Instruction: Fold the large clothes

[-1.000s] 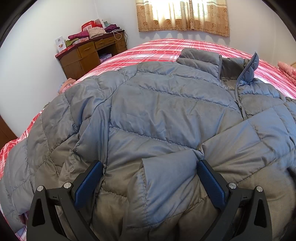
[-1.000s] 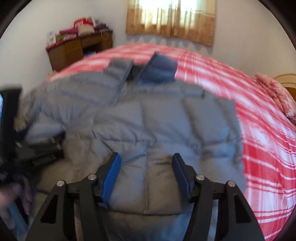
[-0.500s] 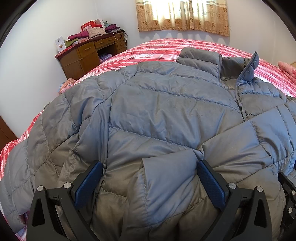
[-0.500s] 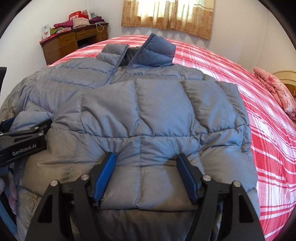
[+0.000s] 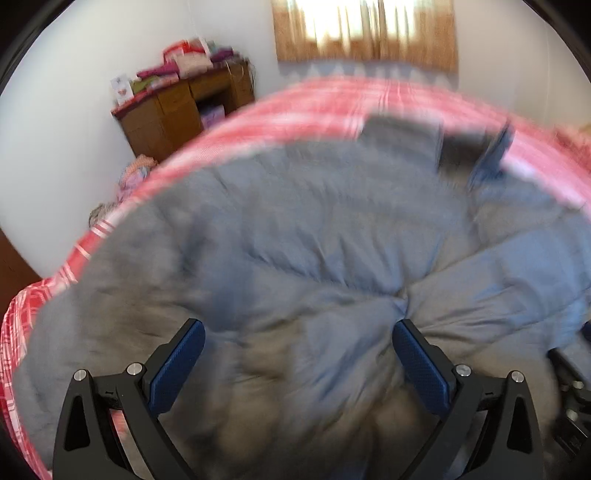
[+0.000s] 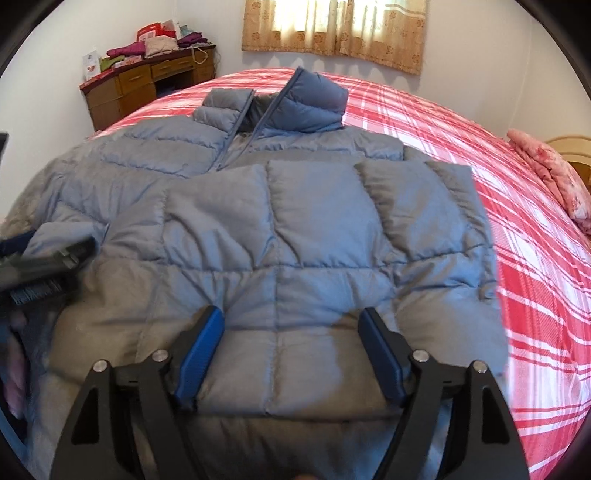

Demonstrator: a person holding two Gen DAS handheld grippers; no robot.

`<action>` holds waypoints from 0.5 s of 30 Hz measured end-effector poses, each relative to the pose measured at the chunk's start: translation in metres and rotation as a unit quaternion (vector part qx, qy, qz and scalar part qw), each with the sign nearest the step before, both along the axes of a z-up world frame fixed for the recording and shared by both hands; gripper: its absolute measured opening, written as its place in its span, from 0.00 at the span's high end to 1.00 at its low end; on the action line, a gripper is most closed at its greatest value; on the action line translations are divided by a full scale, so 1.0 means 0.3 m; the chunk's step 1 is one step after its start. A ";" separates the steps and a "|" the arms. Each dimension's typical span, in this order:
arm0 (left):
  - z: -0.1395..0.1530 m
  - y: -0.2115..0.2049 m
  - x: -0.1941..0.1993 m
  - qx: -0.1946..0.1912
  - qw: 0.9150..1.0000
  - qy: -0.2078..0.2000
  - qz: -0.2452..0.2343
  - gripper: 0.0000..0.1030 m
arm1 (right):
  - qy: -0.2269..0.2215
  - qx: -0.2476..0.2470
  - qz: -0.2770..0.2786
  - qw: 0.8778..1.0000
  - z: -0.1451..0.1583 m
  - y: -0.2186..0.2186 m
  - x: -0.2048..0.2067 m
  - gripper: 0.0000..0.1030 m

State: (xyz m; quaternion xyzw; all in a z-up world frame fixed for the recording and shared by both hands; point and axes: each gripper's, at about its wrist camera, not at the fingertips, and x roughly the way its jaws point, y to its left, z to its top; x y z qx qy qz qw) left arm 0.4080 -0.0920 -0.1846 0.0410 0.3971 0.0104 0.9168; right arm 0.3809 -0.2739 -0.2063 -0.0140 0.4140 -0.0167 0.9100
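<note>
Both wrist cams sit low and close over the jacket (image 6: pixel 280 236), angled down across the bed (image 6: pixel 461 122) toward the curtain (image 6: pixel 332 33) wall, sharing jacket, desk (image 6: pixel 147 81), curtain (left view blurred).

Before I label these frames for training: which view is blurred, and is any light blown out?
Left wrist view: motion blur smears the jacket and bed; the gripper stays crisp. Right wrist view: sharp, slightly soft at the left edge. Both: the curtain glows overexposed; fisheye bends the bed.

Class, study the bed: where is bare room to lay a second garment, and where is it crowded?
Free: plaid bedspread between the puffer jacket and pink cloth, and beyond the collar toward the curtain. Crowded: the desk, piled with clothes.
</note>
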 end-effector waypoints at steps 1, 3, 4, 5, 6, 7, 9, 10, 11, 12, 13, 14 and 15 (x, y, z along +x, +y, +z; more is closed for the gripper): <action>0.067 0.035 -0.052 -0.016 0.999 -0.023 -0.027 0.01 | -0.012 0.002 -0.007 1.000 0.018 -0.010 -0.030 0.23; 0.139 0.108 -0.130 0.002 0.998 -0.054 -0.035 0.01 | -0.021 0.017 -0.008 1.000 0.050 -0.027 -0.107 0.18; 0.160 0.161 -0.168 0.016 0.997 -0.068 -0.027 0.01 | -0.022 0.021 -0.003 1.000 0.058 -0.027 -0.144 0.17; 0.170 0.245 -0.211 0.031 0.996 -0.077 -0.016 0.01 | -0.022 0.022 -0.004 1.000 0.061 -0.024 -0.170 0.17; 0.165 0.312 -0.235 0.041 0.996 -0.077 -0.005 0.01 | -0.024 0.019 0.003 1.000 0.063 -0.016 -0.212 0.16; 0.154 0.381 -0.252 0.050 0.996 -0.073 0.010 0.01 | -0.024 0.013 0.012 1.000 0.060 -0.005 -0.247 0.16; 0.110 0.559 -0.284 0.074 0.994 -0.056 0.063 0.01 | -0.028 -0.003 0.022 0.999 0.054 0.018 -0.309 0.16; 0.084 0.642 -0.296 0.078 0.992 -0.042 0.089 0.01 | -0.032 -0.009 0.027 0.999 0.051 0.031 -0.328 0.16; 0.055 0.733 -0.312 0.072 0.990 -0.024 0.118 0.01 | -0.034 -0.012 0.031 0.999 0.047 0.041 -0.351 0.16; 0.028 0.808 -0.329 0.060 0.988 -0.007 0.139 0.01 | -0.035 -0.016 0.035 0.999 0.041 0.057 -0.374 0.16; 0.007 0.873 -0.345 0.045 0.987 0.005 0.157 0.01 | -0.035 -0.018 0.038 0.998 0.038 0.068 -0.384 0.16; -0.012 0.929 -0.365 0.027 0.985 0.014 0.172 0.01 | -0.038 -0.016 0.043 0.998 0.035 0.083 -0.394 0.16; -0.030 0.966 -0.375 0.005 0.984 0.022 0.176 0.01 | -0.038 -0.012 0.047 0.998 0.034 0.090 -0.399 0.16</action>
